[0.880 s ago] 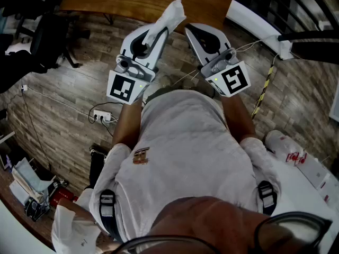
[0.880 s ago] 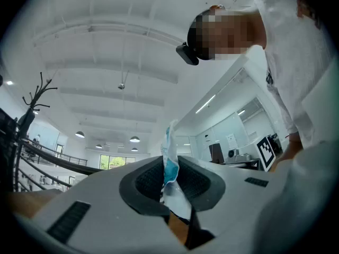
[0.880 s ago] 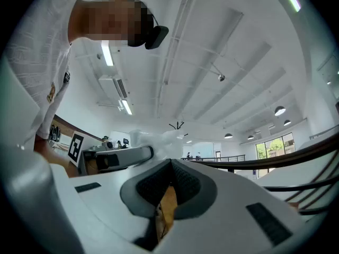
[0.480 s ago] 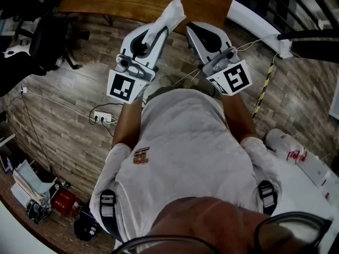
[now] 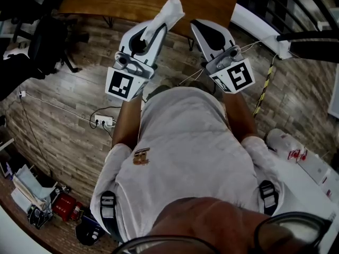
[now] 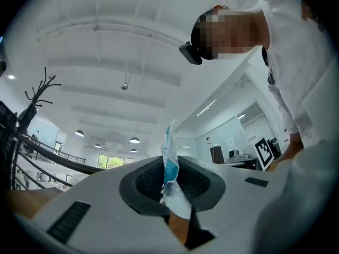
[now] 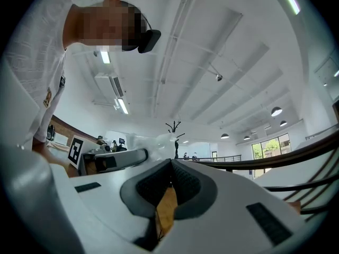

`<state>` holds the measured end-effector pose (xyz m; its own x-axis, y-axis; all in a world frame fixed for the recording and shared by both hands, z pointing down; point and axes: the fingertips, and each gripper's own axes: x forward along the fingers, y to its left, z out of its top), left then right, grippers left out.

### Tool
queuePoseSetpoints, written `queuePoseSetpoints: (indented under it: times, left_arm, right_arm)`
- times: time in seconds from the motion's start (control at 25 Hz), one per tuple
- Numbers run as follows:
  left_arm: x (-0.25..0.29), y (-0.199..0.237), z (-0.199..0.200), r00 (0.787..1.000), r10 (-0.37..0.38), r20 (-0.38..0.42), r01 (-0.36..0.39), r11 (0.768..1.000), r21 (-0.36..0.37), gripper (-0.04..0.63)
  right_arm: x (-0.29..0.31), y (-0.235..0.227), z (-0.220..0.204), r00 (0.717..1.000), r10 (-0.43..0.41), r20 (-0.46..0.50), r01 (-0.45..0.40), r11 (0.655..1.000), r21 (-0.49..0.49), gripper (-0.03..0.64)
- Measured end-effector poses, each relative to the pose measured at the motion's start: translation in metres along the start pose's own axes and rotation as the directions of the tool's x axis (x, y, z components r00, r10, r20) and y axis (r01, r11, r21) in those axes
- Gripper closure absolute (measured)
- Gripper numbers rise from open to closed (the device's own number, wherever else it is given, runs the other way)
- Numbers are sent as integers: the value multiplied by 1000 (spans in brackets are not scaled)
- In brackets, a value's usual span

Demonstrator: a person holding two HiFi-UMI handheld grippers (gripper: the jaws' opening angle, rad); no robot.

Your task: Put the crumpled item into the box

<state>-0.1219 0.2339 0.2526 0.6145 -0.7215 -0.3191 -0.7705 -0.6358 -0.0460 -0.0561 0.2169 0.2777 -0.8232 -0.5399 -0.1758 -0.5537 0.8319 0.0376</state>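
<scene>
**1. Left gripper** (image 6: 170, 180): jaws clamped on the crumpled item (image 6: 170, 160), a white wrapper with blue print. The pads press its middle, and its upper end sticks out past the jaw tips. In the head view the gripper is held over the near edge of the wooden table (image 5: 132, 1), with the wrapper's free end overlapping the tabletop.

**2. Right gripper** (image 7: 170, 183): jaws together, nothing between them. It is held just beside the left gripper, its tips at the same table edge.

**3. Marker cubes**: 2 in all, the left marker cube (image 5: 123, 84) and the right marker cube (image 5: 237, 77). Each sits at its gripper's end away from the table, close to the person's white shirt (image 5: 185, 152).

**4. Wood-plank floor** (image 5: 79, 89): on the near side of the table.

**5. Power strip** (image 5: 101, 122): on the floor, well short of the table, toward its left end.

**6. Office chair** (image 5: 47, 41): dark, left of the table.
</scene>
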Motion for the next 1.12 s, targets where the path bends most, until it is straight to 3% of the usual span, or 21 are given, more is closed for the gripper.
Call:
queuePoseSetpoints:
  times: [0.6, 1.12]
  left_arm:
    - [-12, 50, -1, 998, -55, 9, 56, 998, -42, 523]
    - [47, 100, -37, 998, -47, -37, 45, 998, -51, 523]
  right_arm:
    - [33, -1, -9, 996, -91, -21, 90, 995, -38, 584]
    - [62, -74, -27, 995, -96, -41, 93, 993, -68, 584]
